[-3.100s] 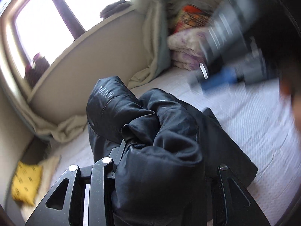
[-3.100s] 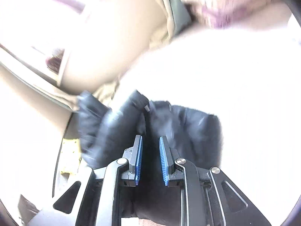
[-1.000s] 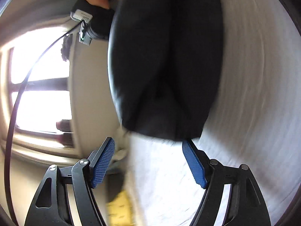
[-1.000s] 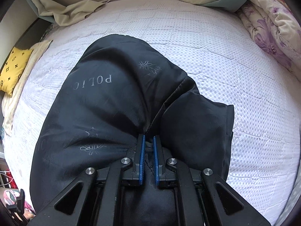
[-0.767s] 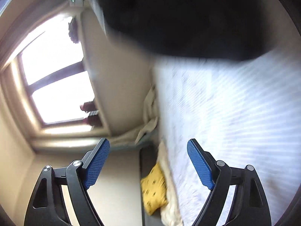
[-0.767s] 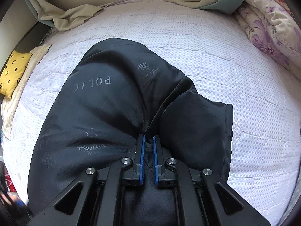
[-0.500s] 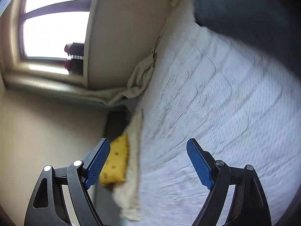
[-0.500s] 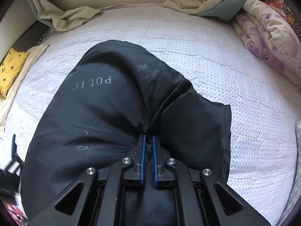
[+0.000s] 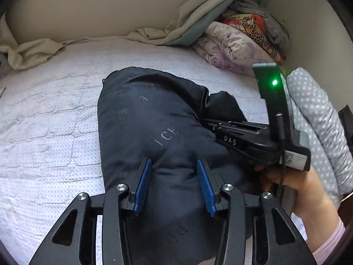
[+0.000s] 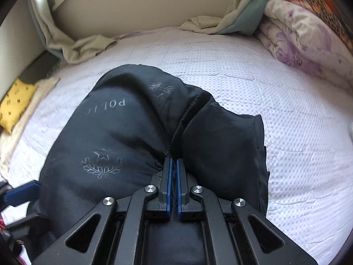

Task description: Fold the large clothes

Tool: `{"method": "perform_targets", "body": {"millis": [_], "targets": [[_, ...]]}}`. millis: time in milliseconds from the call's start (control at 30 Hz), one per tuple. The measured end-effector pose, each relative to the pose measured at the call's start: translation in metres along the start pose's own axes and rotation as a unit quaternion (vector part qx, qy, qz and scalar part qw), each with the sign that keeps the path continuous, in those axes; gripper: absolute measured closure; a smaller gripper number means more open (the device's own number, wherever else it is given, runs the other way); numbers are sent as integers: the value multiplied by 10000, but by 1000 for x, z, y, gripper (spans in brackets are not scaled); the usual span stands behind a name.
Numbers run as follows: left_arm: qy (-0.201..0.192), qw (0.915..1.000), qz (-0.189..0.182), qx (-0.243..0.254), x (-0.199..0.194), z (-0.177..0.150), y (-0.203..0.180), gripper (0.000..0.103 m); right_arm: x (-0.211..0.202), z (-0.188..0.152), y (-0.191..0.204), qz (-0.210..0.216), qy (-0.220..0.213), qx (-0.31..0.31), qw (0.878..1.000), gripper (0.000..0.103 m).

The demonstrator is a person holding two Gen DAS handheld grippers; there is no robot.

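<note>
The bed (image 9: 55,114) carries a black jacket (image 9: 141,128), bundled into a thick fold ahead of both claws. The right claw (image 10: 173,176) is clamped on its seam; the left claw (image 9: 174,183) straddles the near end, spread apart. Folding looks partway done, with tidying left.

Black jacket (image 10: 123,137) is smooth cloth with a faint sheen and silvery print, bedspread (image 10: 286,114) beyond the claw is matt dotted quilted cloth, right gripper (image 10: 172,185) is matt black plastic with metal pivot pins and ribbed blue pads (image 10: 168,176).
</note>
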State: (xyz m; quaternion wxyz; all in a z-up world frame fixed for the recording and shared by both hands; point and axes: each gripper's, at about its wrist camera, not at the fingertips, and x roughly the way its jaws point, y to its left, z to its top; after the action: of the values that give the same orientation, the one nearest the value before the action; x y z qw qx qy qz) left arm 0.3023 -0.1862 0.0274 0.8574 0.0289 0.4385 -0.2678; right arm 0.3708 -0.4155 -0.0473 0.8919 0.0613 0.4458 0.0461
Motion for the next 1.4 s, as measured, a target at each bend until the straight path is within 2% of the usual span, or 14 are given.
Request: {"method": "perform_targets", "body": {"millis": [133, 267, 300, 367, 433, 500, 600, 700, 933, 1133, 1400], "targets": [[-43, 9993, 369, 105, 20, -4, -9, 53, -3, 2, -2, 53, -57, 121, 9999, 103], [-90, 9994, 341, -5, 15, -6, -1, 53, -39, 7, -3, 101, -365, 440, 9983, 102], [-103, 9993, 360, 32, 12, -6, -1, 53, -53, 8, -3, 165, -470, 563, 9972, 99], [-126, 9993, 356, 12, 10, -3, 2, 53, -86, 8, 2, 243, -730, 685, 9947, 81], [-167, 9993, 325, -3, 8, 0, 0, 53, -116, 4, 20, 253, -873, 404, 9950, 78], [-208, 9993, 316, 23, 3, 0, -2, 53, -129, -6, 37, 198, -768, 135, 9968, 78], [-204, 9993, 280, 100, -4, -4, -7, 53, -122, -28, 46, 192, -346, 153, 9991, 78], [-292, 9985, 299, 366, -13, -19, -17, 53, -108, -44, 47, -129, -171, 103, 9997, 79], [-314, 9968, 432, 599, -7, -48, -32, 52, -92, -68, 31, -214, -53, 118, 9997, 80], [-265, 9958, 563, 678, 7, -50, -40, 50, -73, -80, 16, -254, -45, 298, 9992, 80], [-292, 9949, 666, 697, 21, -50, -40, 46, -52, -81, 21, -543, -112, 198, 9983, 80]]}}
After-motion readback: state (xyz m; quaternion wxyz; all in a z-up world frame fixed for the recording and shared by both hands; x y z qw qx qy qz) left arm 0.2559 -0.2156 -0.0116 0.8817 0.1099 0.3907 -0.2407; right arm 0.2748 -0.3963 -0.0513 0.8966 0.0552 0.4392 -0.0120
